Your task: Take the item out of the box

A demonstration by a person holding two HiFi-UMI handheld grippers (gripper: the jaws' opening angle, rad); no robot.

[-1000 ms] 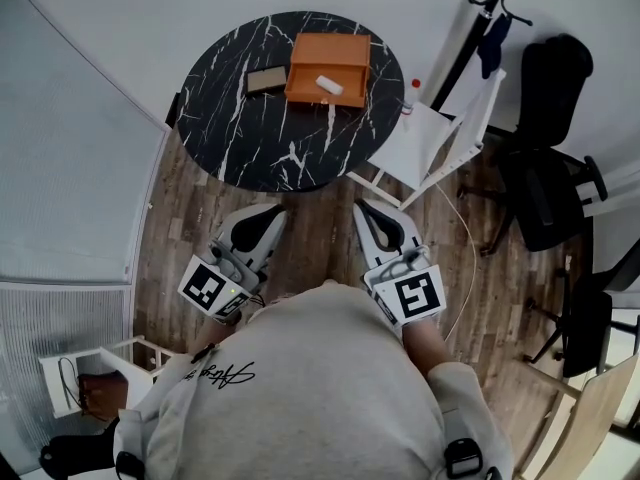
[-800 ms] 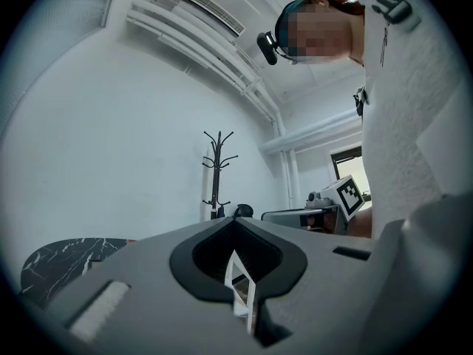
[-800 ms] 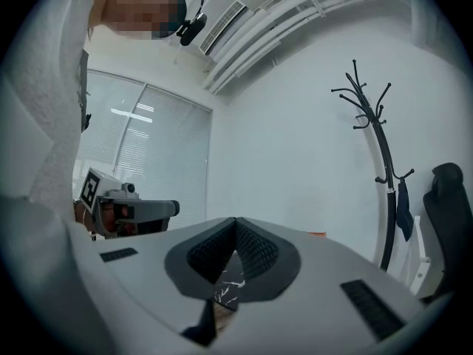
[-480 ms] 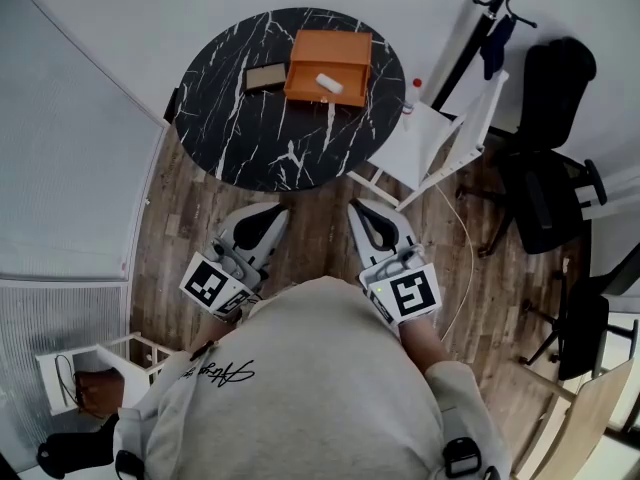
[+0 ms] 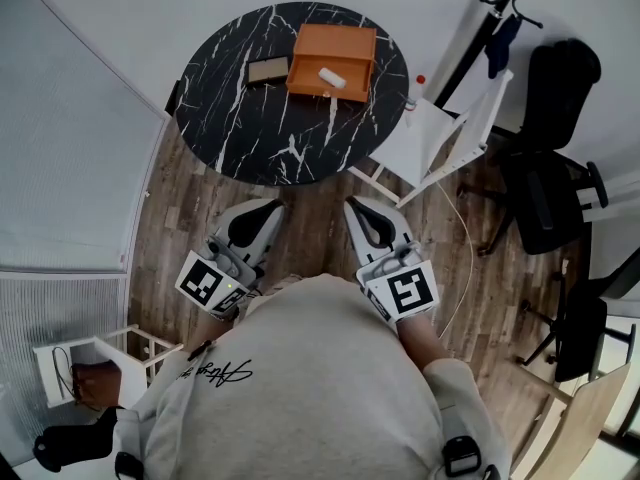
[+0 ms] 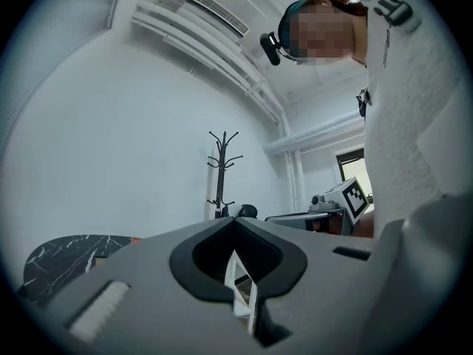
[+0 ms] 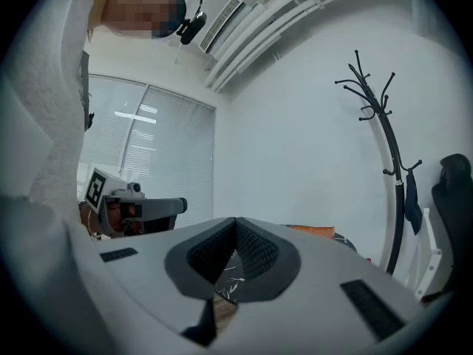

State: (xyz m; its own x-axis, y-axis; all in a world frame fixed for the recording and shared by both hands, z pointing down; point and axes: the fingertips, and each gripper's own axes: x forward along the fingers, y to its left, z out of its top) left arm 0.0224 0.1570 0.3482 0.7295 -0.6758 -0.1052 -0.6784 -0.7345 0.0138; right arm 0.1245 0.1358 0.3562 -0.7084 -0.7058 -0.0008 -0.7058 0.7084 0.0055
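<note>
A round black bench with white marble veining point(image 5: 250, 138) stands on a floor of grey-brown wood planks point(image 5: 320, 218), close to plain white walls point(image 5: 120, 18). Just beside its right edge is a white slatted chair point(image 5: 430, 143), with a black office chair point(image 5: 550, 178) further right. A black coat stand point(image 6: 222, 176) rises against the wall. Closed blinds point(image 7: 155, 150) cover a bright window, and white pipes point(image 6: 222, 65) run under the ceiling.

box point(image 5: 350, 48): orange, open, flat on black marble table point(image 5: 250, 128) | item point(image 5: 331, 78): white, small, lying inside box
</note>
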